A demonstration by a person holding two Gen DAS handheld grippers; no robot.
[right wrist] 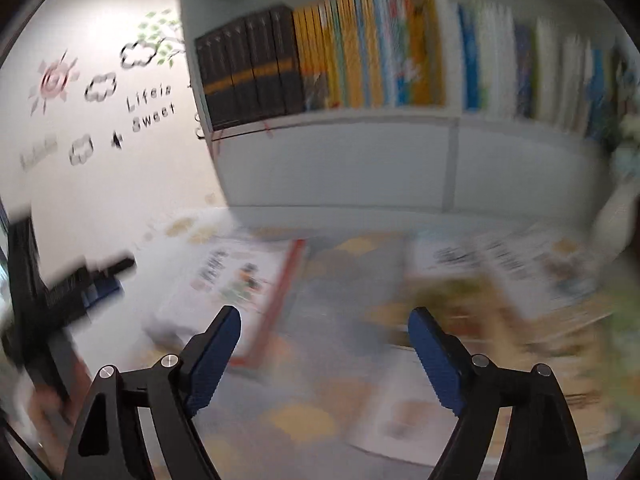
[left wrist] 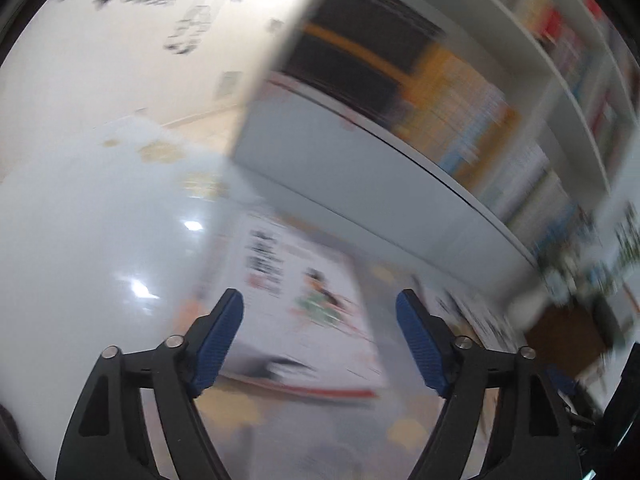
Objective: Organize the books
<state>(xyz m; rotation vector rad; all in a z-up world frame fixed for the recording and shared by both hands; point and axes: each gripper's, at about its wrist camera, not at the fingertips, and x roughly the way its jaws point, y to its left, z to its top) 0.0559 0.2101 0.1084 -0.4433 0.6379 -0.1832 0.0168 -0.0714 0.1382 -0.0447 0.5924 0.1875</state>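
We hold both grippers above the patterned floor mat (right wrist: pixel 312 292) in front of the white bookshelf (right wrist: pixel 340 160), and both views are smeared by motion. The left gripper (left wrist: pixel 320 320) stands wide open with nothing between its blue pads (left wrist: pixel 218 344). The right gripper (right wrist: pixel 324 344) is just as wide and just as empty.

The books to organize lie flat on the mat, below and ahead of the fingers. The white picture book with a red edge (right wrist: pixel 240 276) sits directly ahead of the left gripper, filling the gap between its pads in that view (left wrist: pixel 304 320). From the right gripper it lies ahead and to the left, with its long red edge running away from us towards the shelf. To the right, a loose spread of other books (right wrist: pixel 512 280) lies nearer the right gripper.

We judge the left hand better lined up for the white book. Its jaws would need to come down across the thin edge, since the cover lies flat. The shelf row of upright spines (right wrist: pixel 360 52) stands beyond, well above the mat.
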